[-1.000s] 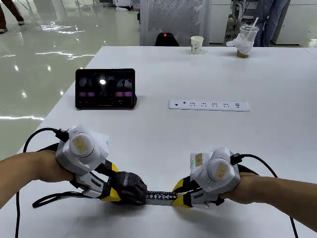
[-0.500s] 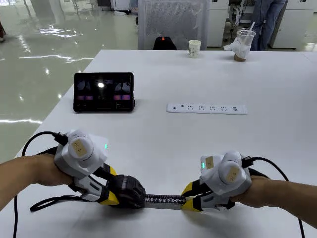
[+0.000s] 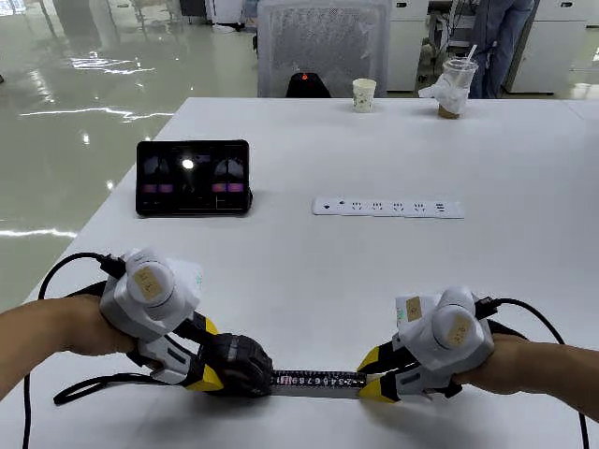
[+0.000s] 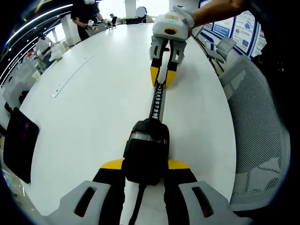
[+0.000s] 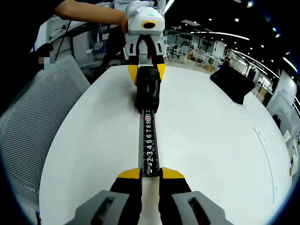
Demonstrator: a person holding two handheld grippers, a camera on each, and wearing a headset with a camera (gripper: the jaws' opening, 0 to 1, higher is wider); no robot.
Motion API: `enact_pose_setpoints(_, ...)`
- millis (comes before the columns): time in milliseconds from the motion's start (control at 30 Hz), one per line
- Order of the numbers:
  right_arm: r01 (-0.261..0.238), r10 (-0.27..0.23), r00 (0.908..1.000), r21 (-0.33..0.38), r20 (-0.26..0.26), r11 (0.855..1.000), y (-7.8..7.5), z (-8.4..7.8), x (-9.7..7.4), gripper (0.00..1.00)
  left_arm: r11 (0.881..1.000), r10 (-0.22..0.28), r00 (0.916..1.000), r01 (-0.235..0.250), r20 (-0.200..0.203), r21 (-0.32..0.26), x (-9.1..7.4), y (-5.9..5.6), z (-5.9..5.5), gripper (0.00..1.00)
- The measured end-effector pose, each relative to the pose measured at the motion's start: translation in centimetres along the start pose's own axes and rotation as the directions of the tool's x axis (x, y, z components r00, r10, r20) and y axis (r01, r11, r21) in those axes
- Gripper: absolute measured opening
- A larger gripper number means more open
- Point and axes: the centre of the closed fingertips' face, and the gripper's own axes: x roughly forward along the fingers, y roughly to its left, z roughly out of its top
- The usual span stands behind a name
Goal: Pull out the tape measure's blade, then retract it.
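Table, extended blade (digits 1-9)

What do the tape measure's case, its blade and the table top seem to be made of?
The tape measure case is probably rubber-coated plastic: matte black with dull highlights. The blade is likely thin coated metal: dark, flat, with white printed numbers. The table top looks like white laminate: smooth, with a faint sheen.

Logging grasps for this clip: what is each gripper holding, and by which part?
The left gripper clamps the tape measure case by its sides; the right gripper pinches the blade at its tip.
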Motion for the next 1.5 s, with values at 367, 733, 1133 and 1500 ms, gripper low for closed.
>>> enact_pose_setpoints(367, 0.007, -0.007, 0.9999, 0.002, -0.010, 1.000, 0.0, -1.1, -1.0, 0.09, 1.000, 0.000, 1.0000, 0.000, -0.001, -0.001, -0.1, -0.2, 0.1, 0.26)
enact_pose_setpoints(733, 0.020, -0.020, 0.9994, 0.011, -0.030, 1.000, 0.1, -2.7, -2.3, 0.09, 1.000, 0.003, 1.0000, -0.003, -0.006, -0.003, -0.4, -1.0, 0.5, 0.26)
enact_pose_setpoints(1133, 0.039, -0.038, 0.9979, 0.025, -0.053, 0.999, 0.0, -4.4, -3.8, 0.09, 1.000, 0.001, 0.9999, -0.001, -0.011, -0.004, -0.7, -1.4, 0.8, 0.26)
enact_pose_setpoints(1500, 0.051, -0.049, 0.9959, 0.036, -0.077, 0.998, 0.0, -5.9, -5.3, 0.09, 1.000, -0.001, 0.9999, 0.001, -0.016, -0.003, -0.5, -1.0, 0.6, 0.26)
